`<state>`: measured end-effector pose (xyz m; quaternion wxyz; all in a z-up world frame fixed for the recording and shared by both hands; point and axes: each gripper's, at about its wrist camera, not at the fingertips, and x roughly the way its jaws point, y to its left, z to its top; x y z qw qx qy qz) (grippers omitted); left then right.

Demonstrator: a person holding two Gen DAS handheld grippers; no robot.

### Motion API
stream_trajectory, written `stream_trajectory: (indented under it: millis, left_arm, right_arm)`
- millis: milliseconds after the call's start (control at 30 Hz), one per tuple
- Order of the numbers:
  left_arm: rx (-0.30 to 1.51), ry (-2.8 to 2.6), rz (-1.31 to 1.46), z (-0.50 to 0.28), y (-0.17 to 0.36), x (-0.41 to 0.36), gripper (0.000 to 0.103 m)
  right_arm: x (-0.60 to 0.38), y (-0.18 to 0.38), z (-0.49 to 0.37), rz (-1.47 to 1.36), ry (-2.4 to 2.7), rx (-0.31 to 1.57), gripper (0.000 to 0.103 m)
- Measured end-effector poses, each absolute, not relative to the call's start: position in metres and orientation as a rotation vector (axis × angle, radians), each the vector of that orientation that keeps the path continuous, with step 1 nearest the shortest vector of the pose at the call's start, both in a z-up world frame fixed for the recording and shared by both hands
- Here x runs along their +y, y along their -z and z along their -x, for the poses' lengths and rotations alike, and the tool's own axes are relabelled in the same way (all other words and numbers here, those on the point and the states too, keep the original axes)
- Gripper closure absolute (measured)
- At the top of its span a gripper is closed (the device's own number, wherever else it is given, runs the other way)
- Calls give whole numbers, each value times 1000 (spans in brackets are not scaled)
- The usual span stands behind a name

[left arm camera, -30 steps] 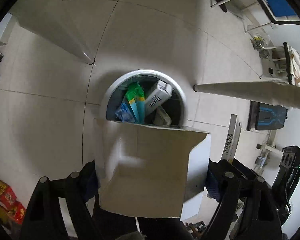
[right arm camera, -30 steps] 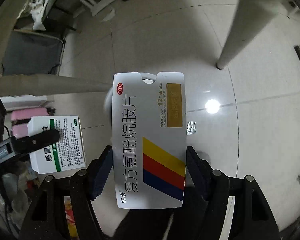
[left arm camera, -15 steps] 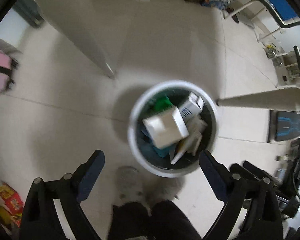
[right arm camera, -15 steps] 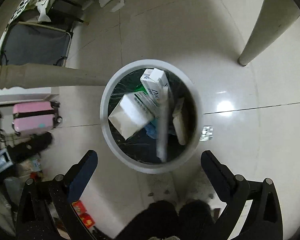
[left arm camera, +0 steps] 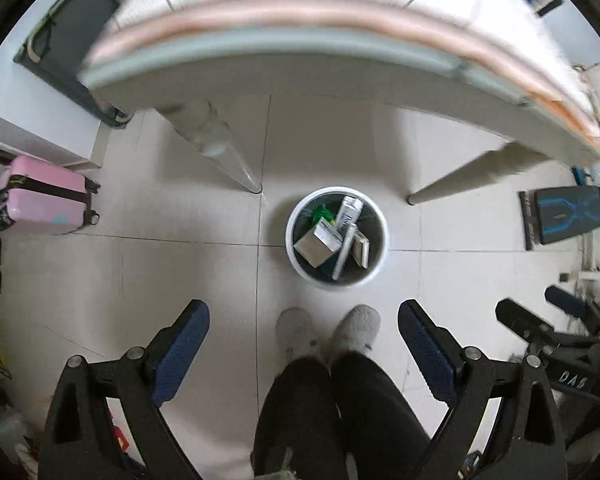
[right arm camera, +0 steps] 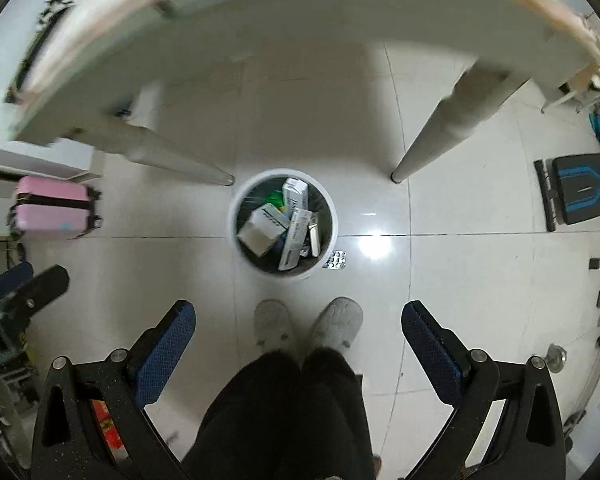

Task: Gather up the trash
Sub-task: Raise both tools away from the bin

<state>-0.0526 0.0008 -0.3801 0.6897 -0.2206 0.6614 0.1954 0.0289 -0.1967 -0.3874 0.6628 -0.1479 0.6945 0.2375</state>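
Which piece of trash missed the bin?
The silver blister pack, lying on the floor against the bin; the boxes are all inside.

bin (right arm camera: 236, 216) mouth open above | table legs (right arm camera: 172, 158) flank | tabletop (left arm camera: 300, 76) overhangs beyond

Home room: tiled floor (left arm camera: 140, 280), pink suitcase (left arm camera: 44, 196), table (left arm camera: 300, 68), waste bin (left arm camera: 336, 280).

Boxes (left arm camera: 316, 242) in bin (left arm camera: 300, 216), between table legs (left arm camera: 236, 164).
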Motion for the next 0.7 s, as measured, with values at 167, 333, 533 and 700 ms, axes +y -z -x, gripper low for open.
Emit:
stream_trajectory:
  millis: [167,333,533,700]
  left_arm:
    - [1432,-410,478,63,290,-11,7]
    - [1346,-366,495,68,226,-22,7]
    - [1275,-265,556,75,167,-34,7]
    - [1211,-208,579,82,126,-42,6]
  right_arm:
    - [-208,268,-16,315,-580,1536,0]
    - [-217,182,-6,288,-620,1496,0]
    - [-232,104,9,232,-673,1475,0]
    - [-242,63,26,191,-722,1462,0]
